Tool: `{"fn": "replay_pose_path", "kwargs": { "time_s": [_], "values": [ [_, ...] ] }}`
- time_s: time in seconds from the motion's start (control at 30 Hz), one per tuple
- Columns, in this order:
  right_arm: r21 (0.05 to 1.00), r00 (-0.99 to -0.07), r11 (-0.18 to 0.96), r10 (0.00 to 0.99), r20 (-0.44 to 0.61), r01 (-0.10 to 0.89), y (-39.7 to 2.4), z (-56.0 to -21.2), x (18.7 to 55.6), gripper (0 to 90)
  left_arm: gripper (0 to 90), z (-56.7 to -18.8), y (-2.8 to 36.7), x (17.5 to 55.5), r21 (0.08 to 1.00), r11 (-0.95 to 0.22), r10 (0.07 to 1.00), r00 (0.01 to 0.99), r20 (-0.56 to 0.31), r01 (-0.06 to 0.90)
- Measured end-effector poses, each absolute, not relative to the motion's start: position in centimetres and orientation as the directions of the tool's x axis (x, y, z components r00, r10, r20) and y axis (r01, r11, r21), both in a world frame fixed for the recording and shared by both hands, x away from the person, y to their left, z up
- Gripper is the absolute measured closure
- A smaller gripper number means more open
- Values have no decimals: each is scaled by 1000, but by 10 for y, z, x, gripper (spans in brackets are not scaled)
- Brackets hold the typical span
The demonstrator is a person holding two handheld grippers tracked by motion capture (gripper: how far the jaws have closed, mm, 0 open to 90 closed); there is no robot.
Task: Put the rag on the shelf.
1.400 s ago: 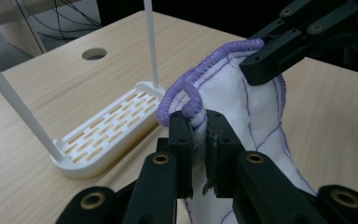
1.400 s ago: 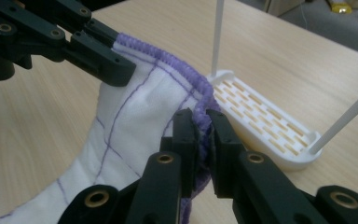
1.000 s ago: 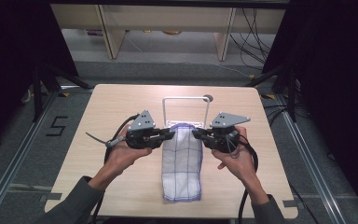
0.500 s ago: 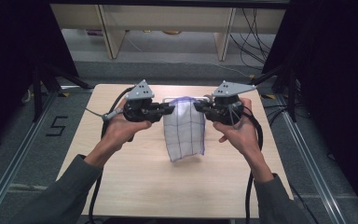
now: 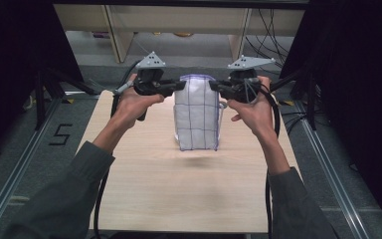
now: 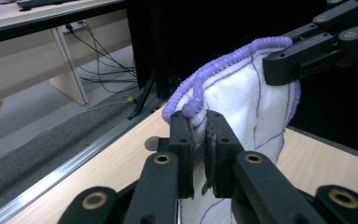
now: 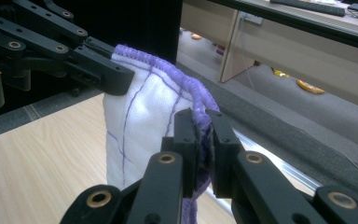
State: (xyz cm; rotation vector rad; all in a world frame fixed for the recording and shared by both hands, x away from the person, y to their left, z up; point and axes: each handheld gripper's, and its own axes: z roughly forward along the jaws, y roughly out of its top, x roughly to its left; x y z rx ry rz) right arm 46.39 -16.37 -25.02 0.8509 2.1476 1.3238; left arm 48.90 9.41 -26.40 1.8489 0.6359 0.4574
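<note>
A white cloth (image 5: 196, 113) with a purple grid and purple hem hangs in the air above the wooden table (image 5: 179, 189), stretched between both hands. My left gripper (image 5: 178, 86) is shut on the cloth's upper left corner, and in the left gripper view the cloth (image 6: 242, 112) is pinched between the pads of that gripper (image 6: 199, 140). My right gripper (image 5: 217, 87) is shut on the upper right corner; the right gripper view shows the hem of the cloth (image 7: 144, 107) squeezed in that gripper (image 7: 203, 144). The cloth's lower edge hangs free just over the tabletop.
A thin metal frame (image 5: 222, 105) stands on the table behind the cloth, mostly hidden. Dark stands (image 5: 49, 84) and cables flank the table. Wooden shelving (image 5: 179, 25) lies beyond the far edge. Aluminium rails (image 5: 10, 184) run along the floor beside the table.
Both grippers have risen and moved toward the far side, lifting the cloth off the table. It lay flat a second ago and now hangs upright between them.
</note>
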Motion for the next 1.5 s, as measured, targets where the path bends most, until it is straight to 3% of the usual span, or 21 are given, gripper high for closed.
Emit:
{"fn": "replay_pose_path", "kwargs": {
  "time_s": [0.9, 1.5],
  "values": [
    [913, -633, 266, 774, -11, 309, -164, -233, 524, 838, 818, -248, 85, 550, 945, -221, 681, 732, -29, 242],
    [876, -546, 236, 837, 36, 420, -159, -272, 575, 826, 804, -297, 72, 602, 918, -181, 719, 684, -121, 352]
  ]
}}
